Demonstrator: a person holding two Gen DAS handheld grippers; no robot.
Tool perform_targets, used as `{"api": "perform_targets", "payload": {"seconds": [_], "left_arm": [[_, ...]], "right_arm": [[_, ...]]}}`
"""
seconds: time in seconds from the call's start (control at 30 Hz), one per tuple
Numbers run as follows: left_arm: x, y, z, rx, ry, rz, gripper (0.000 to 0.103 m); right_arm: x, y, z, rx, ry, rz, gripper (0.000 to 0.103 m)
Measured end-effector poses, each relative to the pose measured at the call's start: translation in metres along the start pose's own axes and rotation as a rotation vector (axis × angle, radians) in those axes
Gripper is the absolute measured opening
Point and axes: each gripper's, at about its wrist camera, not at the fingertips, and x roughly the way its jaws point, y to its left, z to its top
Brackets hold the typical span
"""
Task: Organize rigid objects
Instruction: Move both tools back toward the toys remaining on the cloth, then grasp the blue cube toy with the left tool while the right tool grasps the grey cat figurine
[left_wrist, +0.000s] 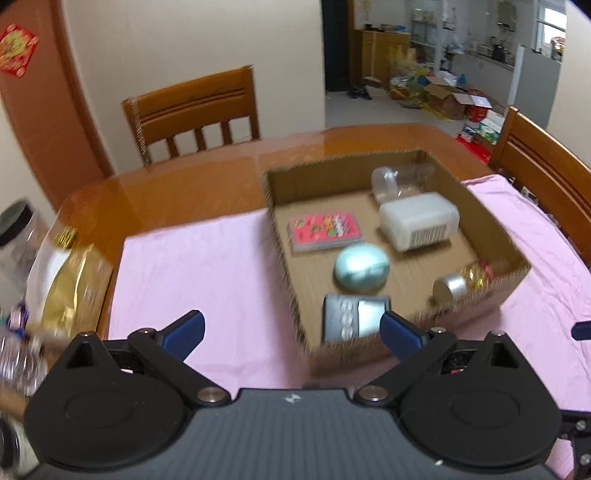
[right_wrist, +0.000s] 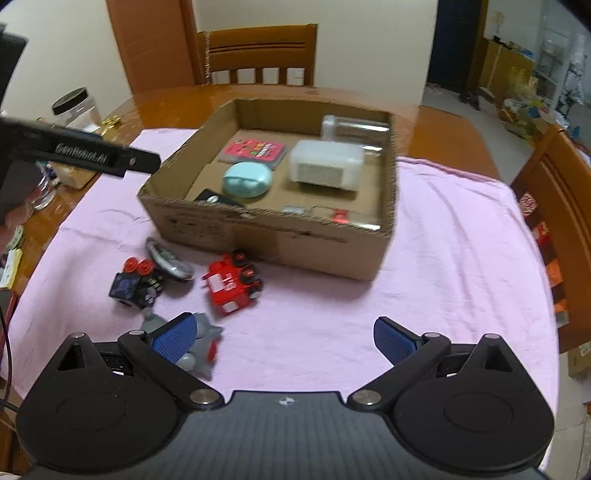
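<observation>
Above the pink cloth (right_wrist: 443, 258), both grippers hang with fingers spread, grasping nothing: the left gripper (left_wrist: 291, 328) at the cardboard box (right_wrist: 258, 232), the right gripper (right_wrist: 284, 332) near a red toy truck (right_wrist: 232, 284). Its neighbour's side reads what looks like "GenRobot.AI". Wooden chairs (left_wrist: 192, 114) ring the table (left_wrist: 184, 177).

"GenRobot.AI" in white on the black left tongs' arm (right_wrist: 79, 157)
</observation>
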Motion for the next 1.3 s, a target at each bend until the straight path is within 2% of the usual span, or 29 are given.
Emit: {"api": "perform_targets", "payload": {"seconds": [0.3, 0.37, 0.57, 0.67, 0.87, 0.97, 1.17, 1.3], "left_arm": [[-0.015, 0.003, -0.047, -0.15, 0.077, 0.087, 0.101], [-0.019, 0.003, -0.054, -0.155, 0.081, 0.102, 0.101], [-0.016, 0.016, -0.07, -0.157, 0.098, 0.109, 0.101], [-0.012, 0.026, -0.075, -0.145, 0.103, 0.076, 0.101], [-0.004, 0.045, -0.081, -0.108, 0.102, 0.01, 0.101], [0.005, 0.049, -0.081, -0.085, 0.119, -0.015, 0.101], [0.012, 0.041, -0.081, -0.058, 0.117, -0.07, 0.101], [0.015, 0.027, -0.081, -0.04, 0.125, -0.084, 0.101]], "right_arm": [[0.028, 0.021, -0.015, -0.132, 0.036, 0.158, 0.103], [0.035, 0.027, -0.019, -0.144, 0.046, 0.185, 0.103], [0.051, 0.048, -0.026, -0.114, 0.071, 0.196, 0.103], [0.061, 0.062, -0.027, -0.072, 0.055, 0.155, 0.103], [0.086, 0.089, -0.027, 0.033, 0.035, -0.021, 0.103], [0.094, 0.097, -0.029, 0.036, 0.035, -0.107, 0.103], [0.095, 0.081, -0.032, 0.082, 0.045, -0.167, 0.103], [0.09, 0.055, -0.038, 0.118, 0.057, -0.186, 0.103]]}}
